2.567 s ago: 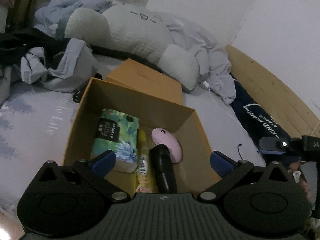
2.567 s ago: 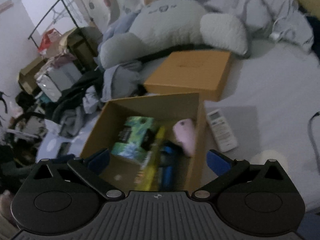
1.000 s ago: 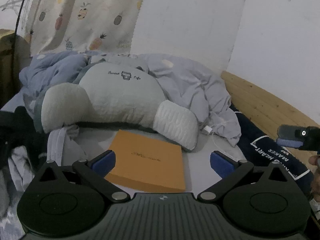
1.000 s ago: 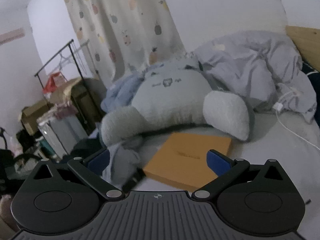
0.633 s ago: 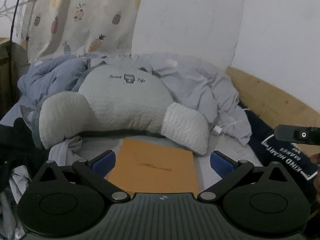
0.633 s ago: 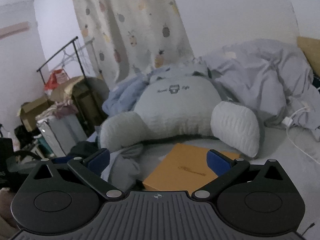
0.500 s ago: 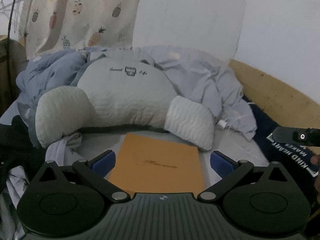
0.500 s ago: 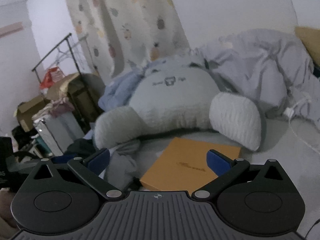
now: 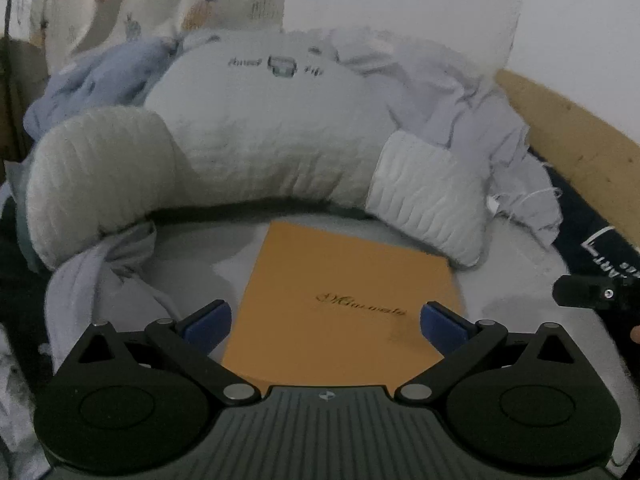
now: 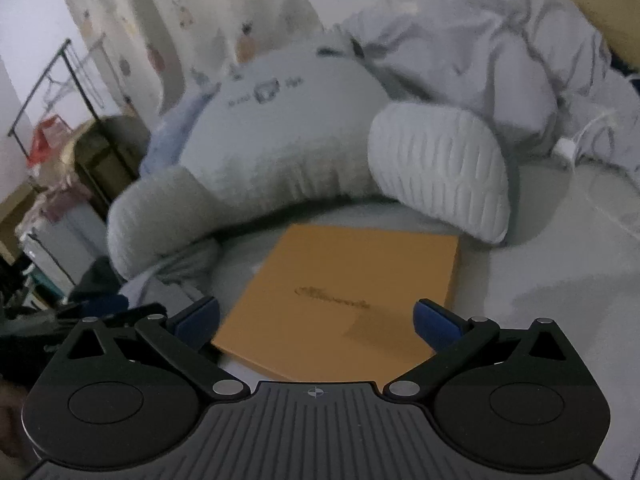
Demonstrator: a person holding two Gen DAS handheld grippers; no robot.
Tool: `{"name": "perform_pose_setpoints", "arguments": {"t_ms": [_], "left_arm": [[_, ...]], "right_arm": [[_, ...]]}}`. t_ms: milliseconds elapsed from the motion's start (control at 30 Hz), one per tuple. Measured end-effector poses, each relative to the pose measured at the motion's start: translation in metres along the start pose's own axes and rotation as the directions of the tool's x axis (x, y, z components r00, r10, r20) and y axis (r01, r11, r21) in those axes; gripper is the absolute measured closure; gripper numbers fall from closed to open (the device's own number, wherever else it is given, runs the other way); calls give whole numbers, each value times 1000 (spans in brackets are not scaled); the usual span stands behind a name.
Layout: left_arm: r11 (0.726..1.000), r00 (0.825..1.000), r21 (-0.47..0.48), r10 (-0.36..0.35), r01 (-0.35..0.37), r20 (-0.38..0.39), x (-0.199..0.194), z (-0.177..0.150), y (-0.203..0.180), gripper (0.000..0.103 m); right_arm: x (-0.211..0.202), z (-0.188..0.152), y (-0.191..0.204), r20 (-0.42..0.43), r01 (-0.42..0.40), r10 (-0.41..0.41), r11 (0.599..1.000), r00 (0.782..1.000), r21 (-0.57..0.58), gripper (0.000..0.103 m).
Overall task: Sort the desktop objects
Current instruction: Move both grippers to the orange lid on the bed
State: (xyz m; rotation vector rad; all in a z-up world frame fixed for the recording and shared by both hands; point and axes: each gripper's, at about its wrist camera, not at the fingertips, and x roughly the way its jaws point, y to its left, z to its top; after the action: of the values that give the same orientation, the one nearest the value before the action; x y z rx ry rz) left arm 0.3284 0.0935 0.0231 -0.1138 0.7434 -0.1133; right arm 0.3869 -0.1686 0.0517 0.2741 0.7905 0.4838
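Observation:
A flat orange box lid with gold script lies on the grey bed sheet, just in front of both grippers; it also shows in the right wrist view. My left gripper is open and empty, its blue pads either side of the lid's near end. My right gripper is open and empty, hovering over the lid's near edge. The right gripper's black body shows at the right edge of the left wrist view. The open box with the sorted items is out of view.
A large grey U-shaped pillow curls around the lid's far side. Crumpled grey bedding and a white charger cable lie at the right. A wooden bed frame runs along the right. A clothes rack and clutter stand left.
Both grippers have swung up from the open box holding the tissue pack, pink mouse and other items, then dipped and closed in on the orange lid, which now looks larger and nearer.

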Motion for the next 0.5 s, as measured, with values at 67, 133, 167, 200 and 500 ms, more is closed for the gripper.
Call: {"name": "perform_pose_setpoints", "arguments": {"t_ms": [67,133,167,200,500], "left_arm": [[1000,1000,-4,4,-4,-24,18,1,6,0],[1000,999,-14,5,-6,-46,35,2,12,0],[1000,998,-21,6,-7,-57,44,3,15,0],[1000,998,-26,5,-7,-69,52,3,18,0],[999,982,-52,1,-11,-187,118,1,39,0]], "right_arm": [[16,0,-9,-8,6,-6,1000,1000,24,0],[30,0,-17,-15,12,-11,999,1000,46,0],[37,0,-21,-16,14,-13,998,1000,53,0],[45,0,-25,-19,22,-21,998,1000,59,0],[108,-4,-60,-91,116,-107,988,990,104,0]]}}
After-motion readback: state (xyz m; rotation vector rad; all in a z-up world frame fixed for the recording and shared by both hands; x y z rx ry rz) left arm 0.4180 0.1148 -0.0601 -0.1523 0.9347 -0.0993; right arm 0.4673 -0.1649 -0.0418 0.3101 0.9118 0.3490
